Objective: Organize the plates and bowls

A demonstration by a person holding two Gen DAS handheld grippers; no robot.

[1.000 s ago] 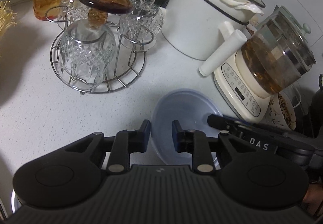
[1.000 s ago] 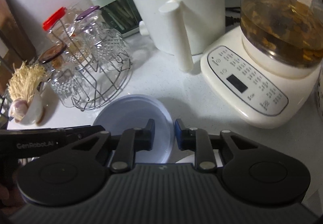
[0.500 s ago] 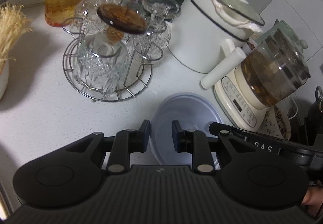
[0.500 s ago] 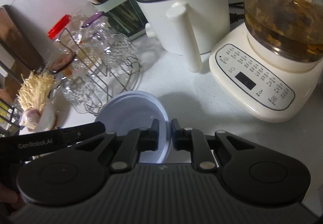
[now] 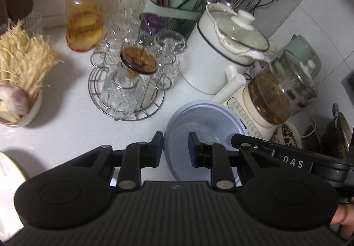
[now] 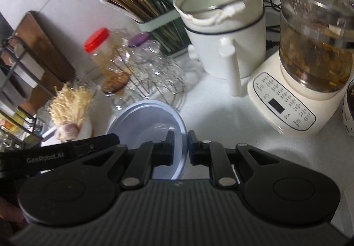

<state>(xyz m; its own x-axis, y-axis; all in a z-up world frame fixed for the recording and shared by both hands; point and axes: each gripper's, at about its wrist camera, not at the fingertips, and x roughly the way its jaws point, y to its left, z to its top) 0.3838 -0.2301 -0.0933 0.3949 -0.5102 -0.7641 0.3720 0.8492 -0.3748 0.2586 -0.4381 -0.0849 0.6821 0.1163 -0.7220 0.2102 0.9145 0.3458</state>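
Pale blue bowl sitting lower centre of the left wrist view, clamped from both sides. Left gripper straddling the bowl's left rim, one finger outside, one inside, gap fairly narrow. Right gripper pinching the opposite rim lower centre of the right wrist view, gap very narrow, rim edge running right through it. Near part of the bowl hidden under the gripper bodies in both views, so no telling whether it rests on the white surface or hangs just above it.

Wire glass rack left of the bowl in the left view, loaded with upside-down cut glasses, pretty blurry. In the right view, top of the bowl overlapping the rack's lower edge. Red-lidded jar upper left behind it. Utensil holder top centre, stuffed with chopsticks. White pot with glass lid at right of centre, glass kettle on a cream base just beyond the bowl's right side. Bowl of straw-like stuff cut off at the left edge. Something white cut off at the lower left corner, can't make out what. Dark blurry items at the far right edge, also unclear.
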